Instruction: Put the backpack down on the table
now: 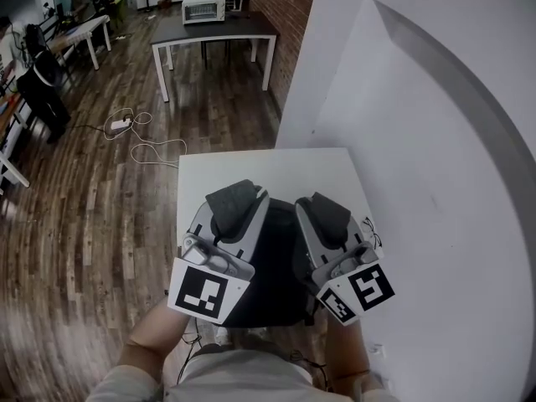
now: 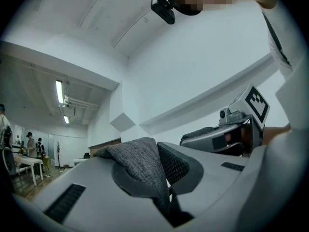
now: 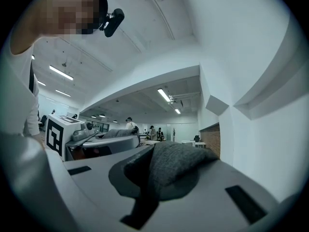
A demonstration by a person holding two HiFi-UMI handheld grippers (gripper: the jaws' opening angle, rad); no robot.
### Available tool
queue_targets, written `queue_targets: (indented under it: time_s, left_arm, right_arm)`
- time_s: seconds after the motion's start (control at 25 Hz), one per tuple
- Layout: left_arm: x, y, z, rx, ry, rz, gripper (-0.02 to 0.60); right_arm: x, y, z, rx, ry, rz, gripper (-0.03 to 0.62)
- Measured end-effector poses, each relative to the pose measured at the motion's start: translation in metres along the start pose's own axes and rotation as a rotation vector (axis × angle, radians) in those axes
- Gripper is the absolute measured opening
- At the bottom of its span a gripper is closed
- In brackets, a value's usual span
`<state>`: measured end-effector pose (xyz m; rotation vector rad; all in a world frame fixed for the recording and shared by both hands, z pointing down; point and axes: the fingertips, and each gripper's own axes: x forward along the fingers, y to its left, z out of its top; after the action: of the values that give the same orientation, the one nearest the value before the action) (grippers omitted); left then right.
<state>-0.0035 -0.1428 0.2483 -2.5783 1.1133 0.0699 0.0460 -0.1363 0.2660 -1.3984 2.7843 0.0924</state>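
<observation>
In the head view a dark backpack [image 1: 270, 268] hangs between my two grippers at the near edge of the white table [image 1: 268, 167]. My left gripper [image 1: 238, 201] is shut on one grey fabric shoulder strap [image 2: 138, 164], which bulges out past the jaw tips. My right gripper [image 1: 325, 209] is shut on the other grey strap [image 3: 177, 167] in the same way. Both grippers point forward over the table, side by side. Each gripper view shows the other gripper alongside. The backpack's lower part is hidden behind the grippers and the person's body.
A white wall [image 1: 435, 141] rises right beside the table on the right. Wooden floor lies to the left, with a power strip and cables [image 1: 122, 126]. Further off stands a dark table [image 1: 213, 30] bearing a white oven [image 1: 203, 9]. People stand at the far left [image 1: 40, 80].
</observation>
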Motion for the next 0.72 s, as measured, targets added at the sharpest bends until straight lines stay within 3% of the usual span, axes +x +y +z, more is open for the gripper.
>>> queue_targets:
  time_s: [0.4,0.72]
  left_arm:
    - [0.062,0.02,-0.049,0.019,0.032,0.064,0.037]
    - [0.095,0.039,-0.101,0.012,0.107,0.108,0.037]
  right_arm:
    - [0.04,-0.057,-0.04,-0.049,0.045,-0.002,0.044]
    - [0.074,-0.09,-0.08,-0.109,0.109,-0.001,0.044]
